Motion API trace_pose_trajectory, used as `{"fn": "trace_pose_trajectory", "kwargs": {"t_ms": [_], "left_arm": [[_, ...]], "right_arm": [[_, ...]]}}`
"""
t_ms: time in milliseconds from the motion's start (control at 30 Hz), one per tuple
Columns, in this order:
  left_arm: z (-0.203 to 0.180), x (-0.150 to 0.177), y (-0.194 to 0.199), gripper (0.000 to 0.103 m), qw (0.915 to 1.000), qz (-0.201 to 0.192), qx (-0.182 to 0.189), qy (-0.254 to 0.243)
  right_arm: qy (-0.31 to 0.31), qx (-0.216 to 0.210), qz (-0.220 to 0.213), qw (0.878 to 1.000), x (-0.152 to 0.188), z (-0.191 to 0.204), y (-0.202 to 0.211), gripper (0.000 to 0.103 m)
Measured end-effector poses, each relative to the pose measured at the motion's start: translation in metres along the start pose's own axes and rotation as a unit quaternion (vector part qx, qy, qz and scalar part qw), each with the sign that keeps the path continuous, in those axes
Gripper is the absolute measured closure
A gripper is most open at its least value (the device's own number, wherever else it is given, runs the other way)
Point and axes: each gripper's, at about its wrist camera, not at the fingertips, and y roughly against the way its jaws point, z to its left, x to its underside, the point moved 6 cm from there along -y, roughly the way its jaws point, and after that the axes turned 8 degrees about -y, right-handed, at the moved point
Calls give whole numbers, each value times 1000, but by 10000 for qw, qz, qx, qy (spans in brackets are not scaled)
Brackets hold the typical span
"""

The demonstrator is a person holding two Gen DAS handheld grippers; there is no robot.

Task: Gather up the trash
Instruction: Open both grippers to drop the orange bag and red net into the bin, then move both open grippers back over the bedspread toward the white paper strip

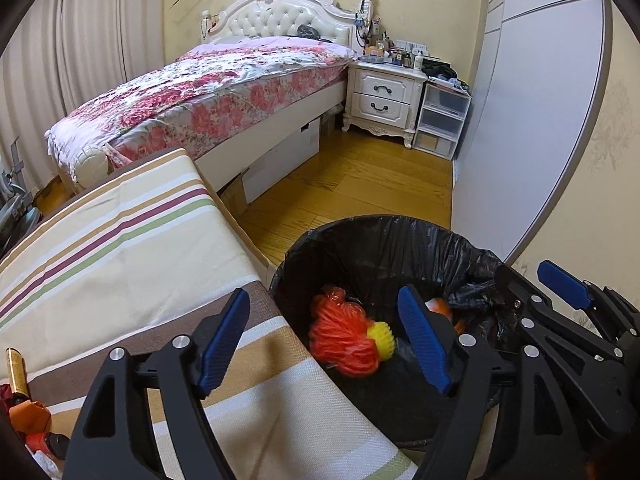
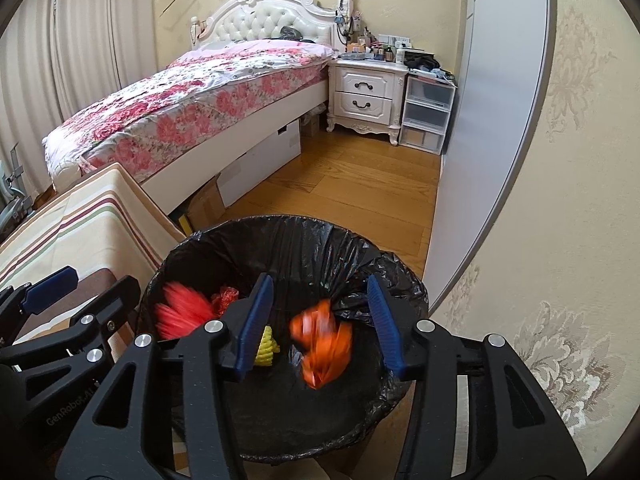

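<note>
**Trash over the bin: both grippers released**

Bedroom setting: wooden floor [image 2: 352, 196], floral bed [image 2: 192, 96] behind, and a striped tabletop [image 1: 120, 248] at the near left. Beside the tabletop stands a bin [image 2: 280, 240] lined with a black bag [image 1: 400, 240].

Left gripper [image 1: 324, 340] hangs over the seam between tabletop and bin, its fingers [image 1: 424, 344] spread wide with nothing between them. Right gripper [image 2: 320, 324] sits directly above the bin mouth, its fingers [image 2: 384, 324] likewise parted and empty.

Inside the bin lie a red crumpled wrapper [image 1: 344, 340] and a yellow ribbed ball [image 1: 382, 340]. An orange wrapper [image 2: 324, 348] appears smeared by motion in the right wrist view, so it is probably falling or settling; whether it already rests on the bag cannot be told.

More trash lies at the tabletop's near left corner: a gold tube [image 1: 16, 372], an orange scrap [image 1: 30, 416] and red bits below it, partly cut off by the frame edge.

Handling, as a judgement: the wrappers look thin, light and crushable, with a slippery film surface, so a pinch across a bunched fold should hold better than one on a flat edge. The tube seems stiff and smooth, apt to roll; gripping across its middle would suit. The ball looks soft and springy, and its ribs should give purchase.
</note>
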Motion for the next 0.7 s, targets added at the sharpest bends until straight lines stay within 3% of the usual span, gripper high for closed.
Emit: {"fn": "trace_pose_trajectory", "kwargs": {"t_ms": [333,700], "left_arm": [[20,4,22,25,9996,-78,-197,205],[48,33,70,25,9974,-141,-489,511]], "right_arm": [[33,-122,0,9999,2,4,10,50],[349,-507,58,9981,25,28,43,48]]}}
